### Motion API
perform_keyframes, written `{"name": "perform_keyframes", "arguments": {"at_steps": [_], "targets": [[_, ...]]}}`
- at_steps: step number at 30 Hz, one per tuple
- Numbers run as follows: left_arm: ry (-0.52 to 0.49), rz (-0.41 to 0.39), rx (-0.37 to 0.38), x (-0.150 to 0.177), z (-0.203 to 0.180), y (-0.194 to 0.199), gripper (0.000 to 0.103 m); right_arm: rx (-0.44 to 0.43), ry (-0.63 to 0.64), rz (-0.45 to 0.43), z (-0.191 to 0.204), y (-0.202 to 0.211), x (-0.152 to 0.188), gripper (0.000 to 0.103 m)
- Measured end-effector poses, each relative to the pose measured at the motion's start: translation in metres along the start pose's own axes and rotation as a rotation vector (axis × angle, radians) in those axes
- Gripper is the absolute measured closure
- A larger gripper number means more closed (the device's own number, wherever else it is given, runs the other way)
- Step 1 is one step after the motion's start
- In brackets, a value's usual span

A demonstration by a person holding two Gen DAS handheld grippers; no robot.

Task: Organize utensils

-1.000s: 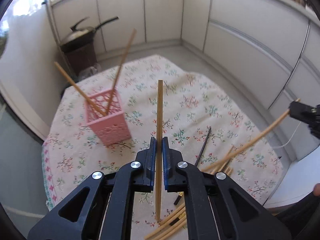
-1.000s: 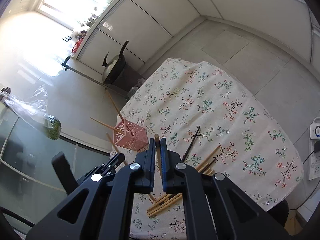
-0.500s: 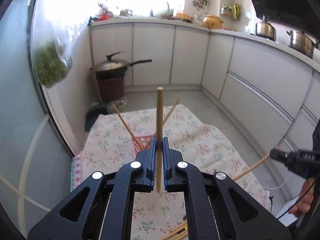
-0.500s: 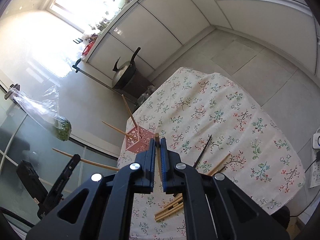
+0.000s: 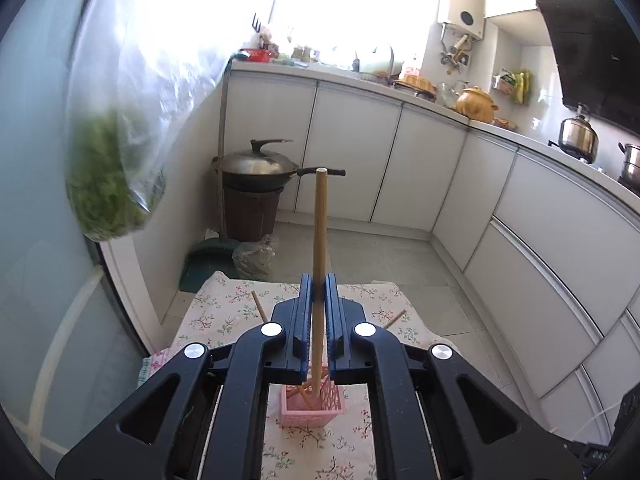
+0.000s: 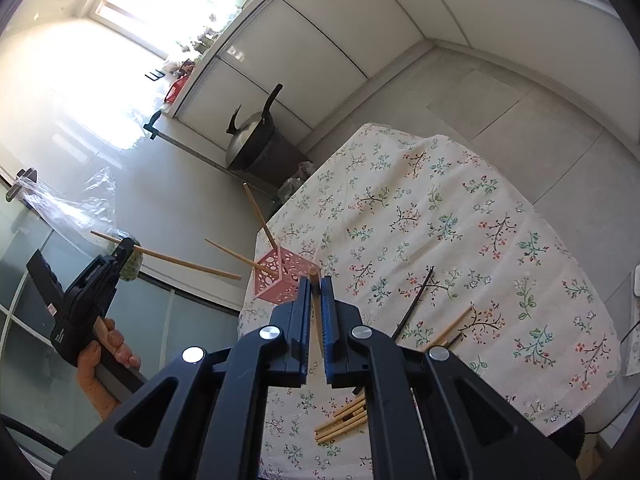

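A pink perforated utensil basket [image 5: 313, 407] [image 6: 280, 274] stands on the floral-cloth table [image 6: 440, 216] with two wooden chopsticks [image 6: 259, 216] leaning in it. My left gripper [image 5: 319, 292] [image 6: 122, 254] is shut on a wooden chopstick [image 5: 320, 240] held upright, its lower tip over the basket's opening. My right gripper [image 6: 316, 292] is shut on another wooden chopstick [image 6: 316, 312], above the table just right of the basket.
Several wooden chopsticks [image 6: 344, 420] and a black chopstick [image 6: 414, 304] lie on the near part of the cloth. A lidded wok [image 5: 256, 168] on a bin stands beyond the table. A plastic bag of greens [image 5: 108, 176] hangs at left. Cabinets line the back.
My left gripper has lifted and tilted up, bringing its chopstick's lower end over the basket. My right gripper has drifted slightly, still holding its chopstick.
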State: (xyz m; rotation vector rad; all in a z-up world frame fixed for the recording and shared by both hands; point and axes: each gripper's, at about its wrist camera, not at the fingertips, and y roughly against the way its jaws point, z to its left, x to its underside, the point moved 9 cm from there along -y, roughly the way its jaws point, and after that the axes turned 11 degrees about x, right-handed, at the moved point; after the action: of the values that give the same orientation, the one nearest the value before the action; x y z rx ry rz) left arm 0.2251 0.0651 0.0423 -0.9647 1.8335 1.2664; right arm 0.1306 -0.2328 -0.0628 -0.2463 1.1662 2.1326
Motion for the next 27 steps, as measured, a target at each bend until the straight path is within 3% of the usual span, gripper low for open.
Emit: {"name": "perform_keyframes", "arguments": {"at_steps": [5, 7, 10, 13, 21, 27], "targets": [[0.109, 0.083, 0.006, 0.028, 0.026, -0.024, 0.093, 0.013, 0.023, -0.012, 0.011, 0.0, -0.004, 0.098], [0.118, 0.045, -0.011, 0.021, 0.034, -0.01, 0.087, 0.006, 0.031, -0.026, 0.02, 0.005, -0.01, 0.098], [0.129, -0.051, -0.013, -0.002, 0.04, 0.024, 0.068, -0.008, 0.041, -0.044, 0.038, 0.015, -0.022, 0.098], [0.19, -0.094, 0.009, -0.01, 0.052, 0.048, 0.062, -0.024, 0.049, -0.057, 0.061, 0.026, -0.038, 0.098], [0.279, -0.069, 0.025, -0.002, 0.08, 0.065, 0.062, 0.004, 0.128, -0.125, 0.14, 0.036, -0.085, 0.098], [0.287, -0.063, 0.048, -0.005, 0.086, 0.064, 0.062, 0.099, 0.219, -0.147, 0.182, 0.006, -0.103, 0.098]]}}
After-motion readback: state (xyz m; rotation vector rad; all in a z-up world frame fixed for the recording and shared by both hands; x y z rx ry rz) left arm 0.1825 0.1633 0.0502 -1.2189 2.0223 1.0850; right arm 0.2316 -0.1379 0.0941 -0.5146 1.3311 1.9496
